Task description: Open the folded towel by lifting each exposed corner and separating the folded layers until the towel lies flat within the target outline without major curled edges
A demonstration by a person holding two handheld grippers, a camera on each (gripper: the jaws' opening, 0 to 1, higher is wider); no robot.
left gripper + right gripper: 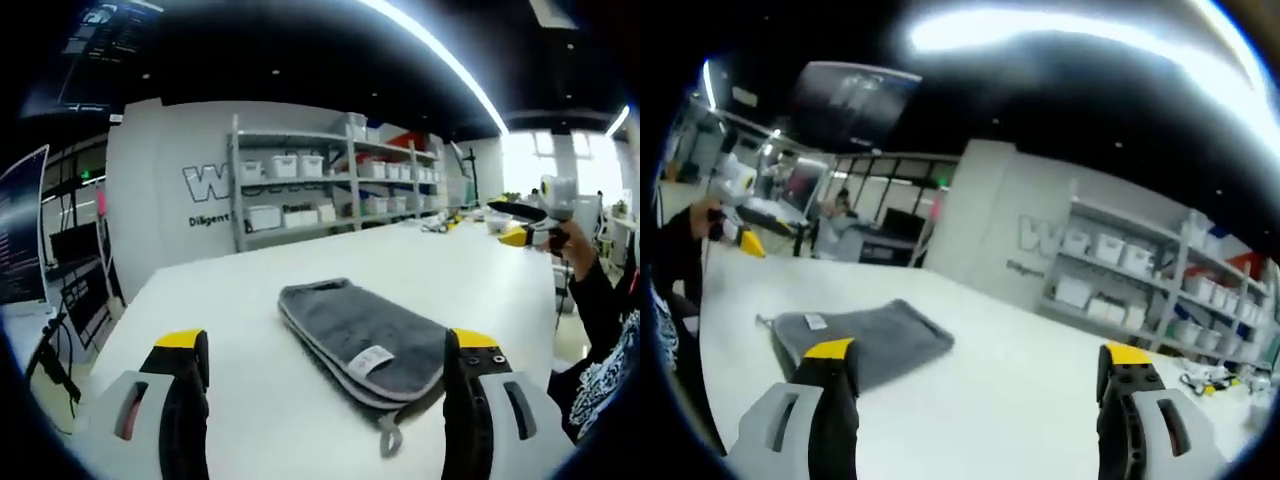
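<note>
Grey towel lay folded on the white table

The left gripper (325, 375) hung with jaws apart just short of the towel (365, 335), which lay untouched on the table (250, 280). The right gripper (980, 385) stood spread too, the towel (865, 340) near its left jaw, shelves (330, 180) behind

white table (300, 260), folded grey towel (365, 335)

Soft cloth on a smooth matt table

The grey towel (365, 340) is plush, napped cloth with a paler stitched edge, a small white fabric label (371, 361) and a cloth hanging loop (389, 437). The white table (300, 260) looks smooth and matt. The left gripper (325, 400) and right gripper (975, 400) have 2 black jaws each, yellow-tipped, with grey plastic-looking matt housings.
</note>
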